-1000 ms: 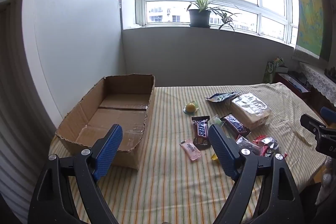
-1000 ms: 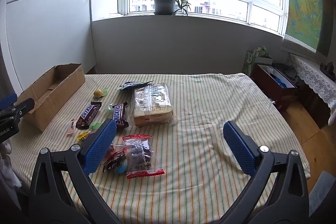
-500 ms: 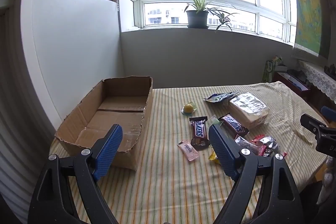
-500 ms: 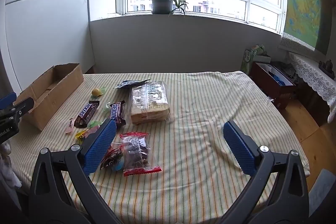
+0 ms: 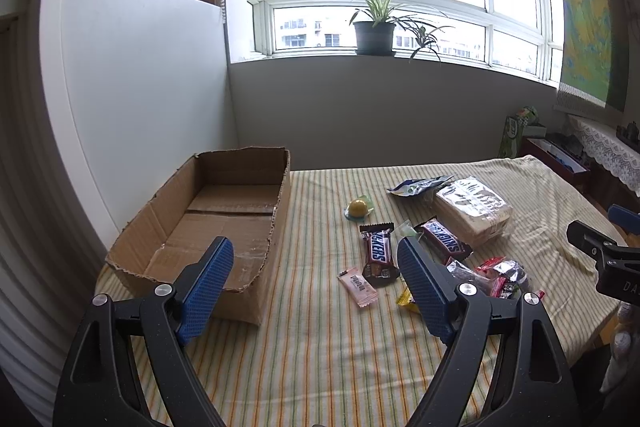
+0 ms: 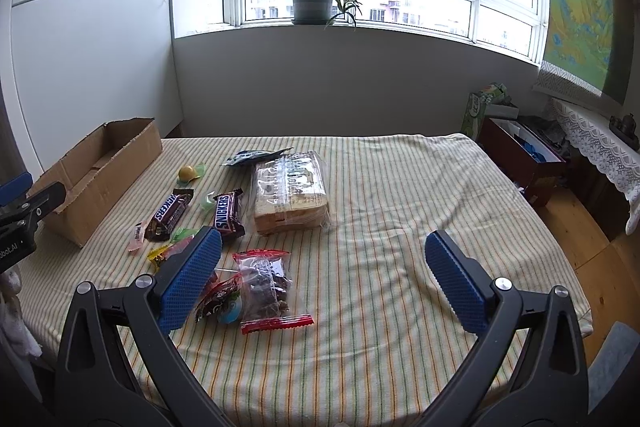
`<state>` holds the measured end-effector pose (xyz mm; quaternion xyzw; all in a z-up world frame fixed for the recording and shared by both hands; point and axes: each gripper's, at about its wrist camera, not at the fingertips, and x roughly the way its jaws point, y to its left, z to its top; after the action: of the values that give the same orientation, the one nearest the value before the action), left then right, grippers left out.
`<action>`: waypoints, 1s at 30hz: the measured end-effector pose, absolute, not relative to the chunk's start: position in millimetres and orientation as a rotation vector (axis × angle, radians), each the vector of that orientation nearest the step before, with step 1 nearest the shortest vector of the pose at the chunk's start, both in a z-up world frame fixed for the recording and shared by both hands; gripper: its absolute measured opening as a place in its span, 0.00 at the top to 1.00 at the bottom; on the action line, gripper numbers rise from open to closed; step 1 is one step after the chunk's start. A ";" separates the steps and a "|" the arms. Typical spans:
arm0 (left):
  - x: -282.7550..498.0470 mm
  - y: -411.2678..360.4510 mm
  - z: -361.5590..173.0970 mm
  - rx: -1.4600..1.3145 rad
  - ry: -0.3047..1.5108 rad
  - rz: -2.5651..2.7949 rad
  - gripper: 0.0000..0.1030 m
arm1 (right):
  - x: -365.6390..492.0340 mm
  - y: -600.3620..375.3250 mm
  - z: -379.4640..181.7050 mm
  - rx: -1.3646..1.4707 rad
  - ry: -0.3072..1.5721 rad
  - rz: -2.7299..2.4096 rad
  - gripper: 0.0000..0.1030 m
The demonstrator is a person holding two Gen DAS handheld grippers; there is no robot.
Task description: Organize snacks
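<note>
cardboard box (image 5: 224, 223) beside scattered snacks (image 6: 228, 215)

potted spider plant (image 6: 316, 1) on the far windowsill; landscape wall hanging (image 6: 580, 7) at right; lace-edged cloth (image 6: 596, 151) beneath it; striped bedcover (image 6: 400, 195) across the bed; wooden floor (image 6: 580, 235) at right.

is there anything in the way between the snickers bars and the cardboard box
Nothing visible. Only bare striped cloth lies between the two Snickers bars and the cardboard box, whose open top is unobstructed.
</note>
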<state>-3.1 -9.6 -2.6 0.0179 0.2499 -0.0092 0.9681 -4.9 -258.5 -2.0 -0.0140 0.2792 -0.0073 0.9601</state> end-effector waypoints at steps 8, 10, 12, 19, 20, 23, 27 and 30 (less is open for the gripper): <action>-3.6 -9.7 -2.6 0.037 0.502 -0.015 0.18 | -6.1 -259.4 -2.8 -0.029 0.565 -0.017 0.00; -4.0 -10.2 -2.4 0.037 0.501 -0.015 0.18 | -6.0 -259.4 -2.9 -0.028 0.566 -0.016 0.00; -5.0 -10.4 -2.0 0.037 0.498 -0.015 0.18 | -7.5 -259.8 -2.8 -0.027 0.566 -0.015 0.00; -5.6 -9.7 -1.9 0.036 0.497 -0.014 0.18 | -8.5 -258.6 -2.5 -0.028 0.570 -0.012 0.00; -5.9 -9.7 -1.6 0.036 0.496 -0.014 0.18 | -8.4 -257.9 -2.2 -0.028 0.571 -0.011 0.00; -6.2 -10.4 -1.3 0.038 0.495 -0.014 0.18 | -8.7 -257.8 -2.1 -0.028 0.572 -0.010 0.00; -6.6 -10.5 -1.1 0.038 0.496 -0.014 0.18 | -8.4 -258.0 -2.2 -0.028 0.571 -0.011 0.00; -6.6 -10.8 -1.2 0.039 0.498 -0.014 0.18 | -8.3 -257.4 -2.5 -0.028 0.574 -0.010 0.00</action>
<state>-6.6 -10.8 -1.2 0.0191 0.2463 -0.0069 0.9690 -8.3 -257.4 -2.5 -0.0139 0.2830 -0.0051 0.9590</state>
